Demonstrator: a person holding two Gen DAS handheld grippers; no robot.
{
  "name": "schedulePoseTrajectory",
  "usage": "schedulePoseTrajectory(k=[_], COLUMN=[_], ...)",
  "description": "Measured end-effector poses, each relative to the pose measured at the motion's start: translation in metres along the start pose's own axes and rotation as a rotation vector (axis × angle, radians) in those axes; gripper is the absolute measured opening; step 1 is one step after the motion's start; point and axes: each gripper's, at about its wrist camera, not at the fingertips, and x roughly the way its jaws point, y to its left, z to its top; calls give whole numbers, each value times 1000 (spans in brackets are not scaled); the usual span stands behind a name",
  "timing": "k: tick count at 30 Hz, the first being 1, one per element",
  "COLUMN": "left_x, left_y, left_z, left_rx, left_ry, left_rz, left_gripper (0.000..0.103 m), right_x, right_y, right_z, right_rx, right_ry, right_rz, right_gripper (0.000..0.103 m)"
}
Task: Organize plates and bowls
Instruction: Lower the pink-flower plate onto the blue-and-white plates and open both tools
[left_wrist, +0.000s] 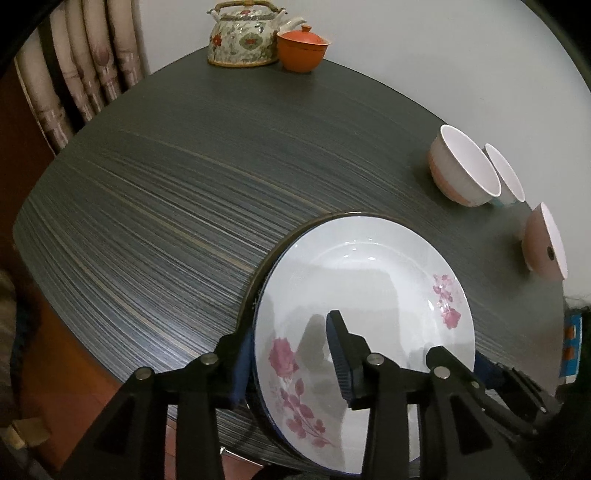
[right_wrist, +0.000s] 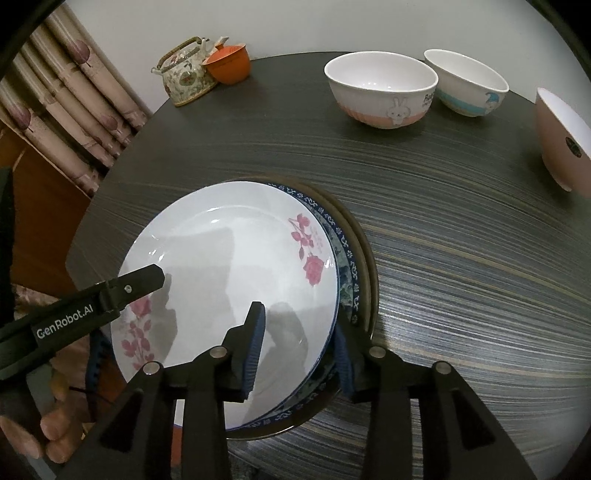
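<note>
Rose plate (right_wrist: 236, 258) atop stacked plates (right_wrist: 351, 280), three bowls (right_wrist: 380, 88) empty — both grippers (left_wrist: 291, 362) (right_wrist: 299, 350) parted, astride the rims

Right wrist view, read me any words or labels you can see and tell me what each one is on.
"GenRobot.AI": white letters on the left gripper body.
Dark lettering on the rabbit bowl, beside the rabbit: too small to read.
Round dark sticker inside the pink bowl: unreadable.

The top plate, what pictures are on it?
Pink roses with leafy stems on white, on the top plate. The right wrist view shows it best.
</note>
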Motion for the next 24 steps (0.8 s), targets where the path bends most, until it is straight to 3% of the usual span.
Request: schedulePoseTrajectory(k=[10,15,24], left_x=[-2,-12,-12], left_y=[-7,-12,-9], left_z=[-4,-6,-7], left_rx=[36,71,95], left_ry=[-26,-80,-103], left_rz=[54,63,71], left_gripper=[42,45,46], right_x=[1,-1,-4], right_y=[6,8,6], right_z=[3,6,4], right_rx=[2,1,8], right_ry=[21,22,11], right_rz=[-28,-30,-22], right_gripper=[38,39,41])
